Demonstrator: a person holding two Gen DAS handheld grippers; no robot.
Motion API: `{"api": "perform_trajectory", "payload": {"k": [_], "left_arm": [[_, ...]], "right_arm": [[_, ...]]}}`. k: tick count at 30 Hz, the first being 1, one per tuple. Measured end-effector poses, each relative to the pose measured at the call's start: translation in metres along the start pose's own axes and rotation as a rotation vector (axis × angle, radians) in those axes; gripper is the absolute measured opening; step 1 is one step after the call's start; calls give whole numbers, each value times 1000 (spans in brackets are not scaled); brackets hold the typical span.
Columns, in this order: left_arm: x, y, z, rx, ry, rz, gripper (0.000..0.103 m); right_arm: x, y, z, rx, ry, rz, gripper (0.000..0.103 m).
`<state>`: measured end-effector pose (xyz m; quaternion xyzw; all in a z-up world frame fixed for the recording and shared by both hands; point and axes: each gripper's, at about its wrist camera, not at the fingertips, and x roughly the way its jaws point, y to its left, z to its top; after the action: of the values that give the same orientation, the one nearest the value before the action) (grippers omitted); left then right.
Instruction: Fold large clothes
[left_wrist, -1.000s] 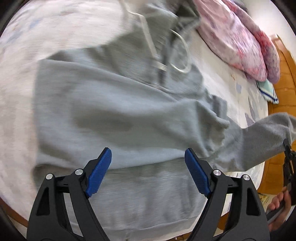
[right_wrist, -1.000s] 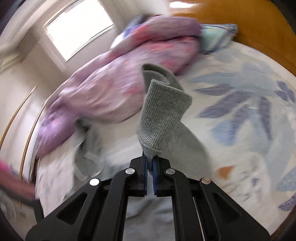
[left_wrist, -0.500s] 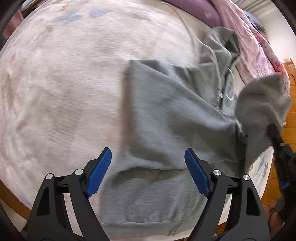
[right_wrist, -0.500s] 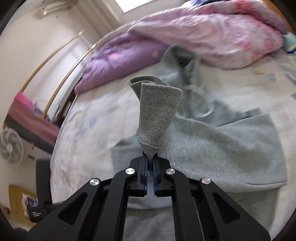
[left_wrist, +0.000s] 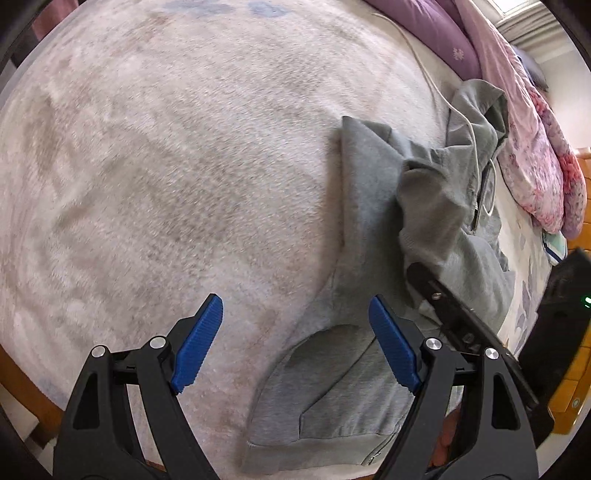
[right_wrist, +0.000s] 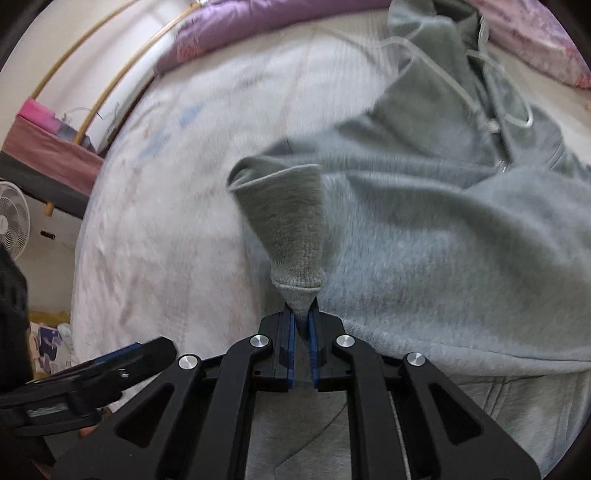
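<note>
A grey hoodie (left_wrist: 369, 221) lies on the bed, hood and drawstrings (right_wrist: 476, 74) at the far end. Its sleeve is folded across the body. The ribbed sleeve cuff (right_wrist: 284, 221) stands up from my right gripper (right_wrist: 301, 321), whose jaws are opening with the cuff's tip still pinched between the blue pads. In the left wrist view the right gripper (left_wrist: 415, 271) sits low over the hoodie's middle, below the cuff (left_wrist: 428, 206). My left gripper (left_wrist: 295, 332) is open and holds nothing. It hovers over the hoodie's left edge near the front pocket (left_wrist: 325, 347).
A pale fleecy blanket (left_wrist: 166, 166) covers the bed left of the hoodie. Purple and pink quilts (left_wrist: 528, 147) are piled along the far side. A wooden bed frame (left_wrist: 576, 373) runs at the right. A fan (right_wrist: 13, 221) stands beyond the bed's left side.
The right gripper carried the cuff leftwards across the hoodie's body and down close to it, and its pads have parted slightly. The left gripper slid left, toward the hoodie's edge.
</note>
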<state>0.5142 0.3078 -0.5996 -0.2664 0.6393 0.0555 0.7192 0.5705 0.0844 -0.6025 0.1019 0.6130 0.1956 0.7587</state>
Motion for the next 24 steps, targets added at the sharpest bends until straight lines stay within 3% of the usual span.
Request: {"api": "perform_trajectory", "payload": {"k": [4,7,11,15,17,18,20,24], "left_arm": [[-5,-1,0,-18,-13,-5,82],[-12,-9,2,-27,-40,-15,82],[-20,-35,8,-8,-77,-51,82],[0,-78,14,68,-48,-91,82],[19,-99,17,105,-20,-113,82],[29,-108,17,124,-3,-127,82],[57,-125,20,164,28,-112,82],[102,-132,29,161,99,-42,82]], "right_arm": [[-1,-5,-2,34,30,38,18],[-11,-10,-3,77,45,116,28],[-42,-20,-7,67,25,160,40],[-86,-61,-6,72,-71,116,38],[-103,-97,-2,110,-110,65,23],[-111,-121,1,137,-122,16,21],[-121,-168,8,202,-137,-59,15],[-122,-245,22,290,-113,-127,14]]}}
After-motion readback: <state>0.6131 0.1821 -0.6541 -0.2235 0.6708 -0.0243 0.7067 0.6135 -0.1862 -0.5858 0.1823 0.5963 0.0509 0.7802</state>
